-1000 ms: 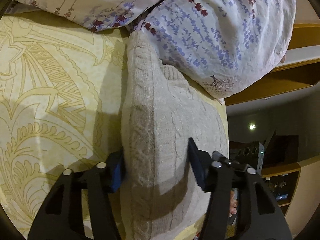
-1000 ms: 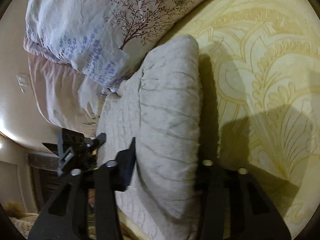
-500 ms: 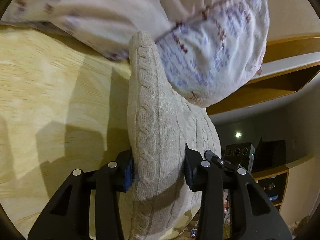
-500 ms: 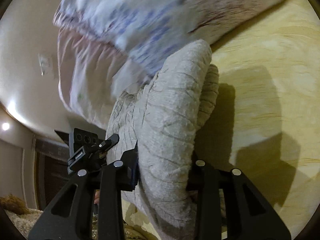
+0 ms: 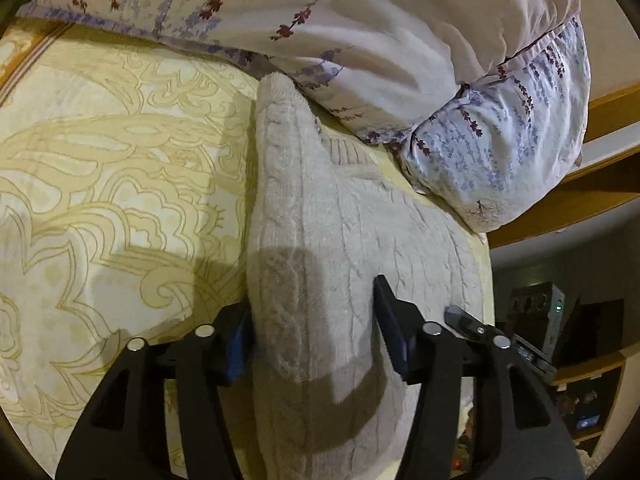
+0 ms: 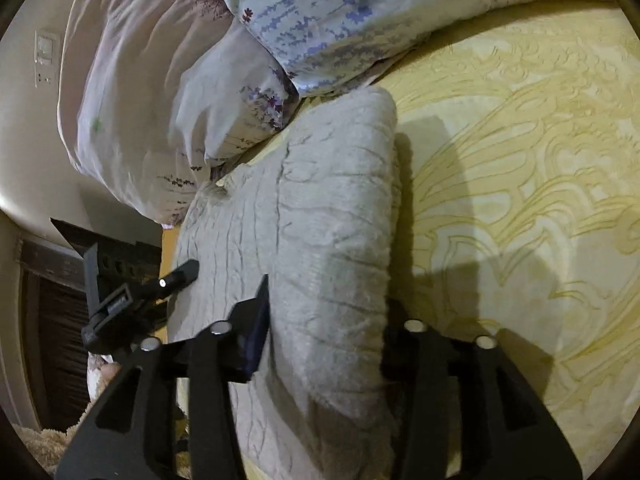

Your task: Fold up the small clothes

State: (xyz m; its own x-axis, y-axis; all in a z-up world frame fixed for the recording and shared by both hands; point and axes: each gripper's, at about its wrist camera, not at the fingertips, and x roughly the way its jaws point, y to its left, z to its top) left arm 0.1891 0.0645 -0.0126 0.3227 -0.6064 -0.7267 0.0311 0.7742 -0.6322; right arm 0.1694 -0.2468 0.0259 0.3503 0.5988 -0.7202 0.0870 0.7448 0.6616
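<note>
Your left tongs (image 5: 316, 332) are spread wide around the folded edge of the cream cable-knit sweater (image 5: 344, 240): one finger sits against the fold on the sheet side, the other rests on top of the knit, and the cloth between them is not squeezed. Your right tongs (image 6: 328, 328) straddle the same thick fold from the other end, also spread; the left finger (image 6: 256, 320) lies on the sweater (image 6: 332, 216), while the far finger is hidden behind the bulge, so you cannot tell whether it touches. The sweater lies folded on the bed, on the yellow patterned sheet (image 5: 120, 184), its far end just beside the flowered pillows (image 5: 400, 40). The left tongs also show at the left of the right wrist view.
</note>
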